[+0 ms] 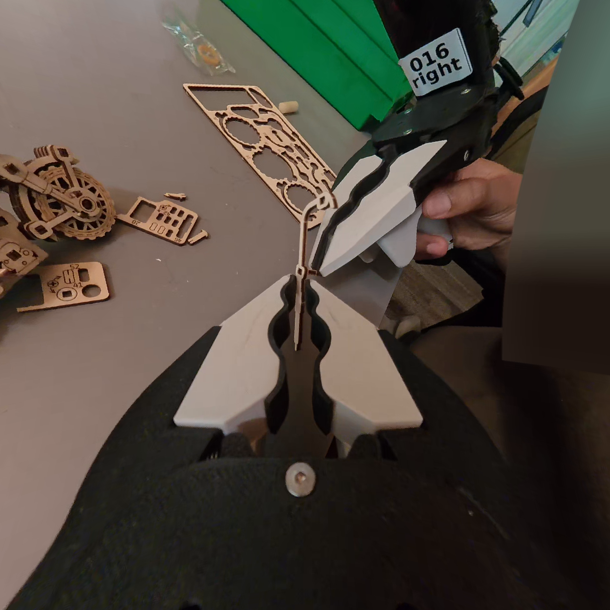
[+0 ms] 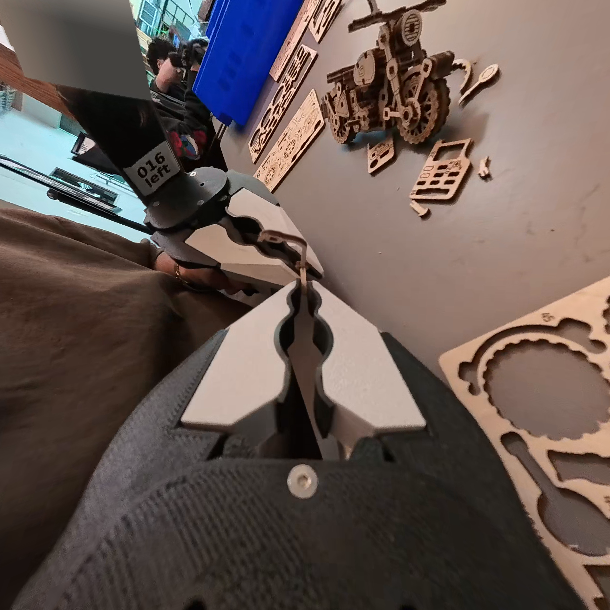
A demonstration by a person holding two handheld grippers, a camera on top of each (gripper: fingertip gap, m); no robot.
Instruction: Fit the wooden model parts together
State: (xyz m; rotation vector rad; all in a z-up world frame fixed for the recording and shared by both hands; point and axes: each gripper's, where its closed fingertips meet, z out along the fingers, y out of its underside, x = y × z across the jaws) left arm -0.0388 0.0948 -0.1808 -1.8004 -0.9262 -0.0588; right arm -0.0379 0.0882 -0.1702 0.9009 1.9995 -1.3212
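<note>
My left gripper point(image 1: 298, 282) is shut on a thin bent wooden rod point(image 1: 303, 237) that stands upright between its tips, hooked end up. My right gripper point(image 1: 315, 269) comes in from the upper right, shut on a small wooden peg point(image 1: 312, 272). The peg touches the square eye point(image 1: 299, 271) on the rod just above my left fingertips. In the right wrist view my right gripper point(image 2: 303, 285) pinches the peg at its tips against the rod point(image 2: 285, 238), which the left gripper point(image 2: 312, 269) holds. How deep the peg sits is hidden.
A part-built wooden motorcycle point(image 1: 56, 198) point(image 2: 389, 89) stands on the grey table point(image 1: 99, 379). Punched-out wooden sheets point(image 1: 264, 145) point(image 2: 544, 396), small part cards point(image 1: 161, 219) point(image 1: 69, 285) and loose bits lie around. A green box point(image 1: 323, 49), a blue box point(image 2: 244, 49) and a plastic bag point(image 1: 201, 46) sit farther back. My two grippers' fingertips are within a few centimetres of each other. From either gripper's tips it is about 12 cm to the part-built wooden motorcycle point(image 1: 56, 198). My right wrist view point(image 2: 405, 98) looks at it from another angle.
</note>
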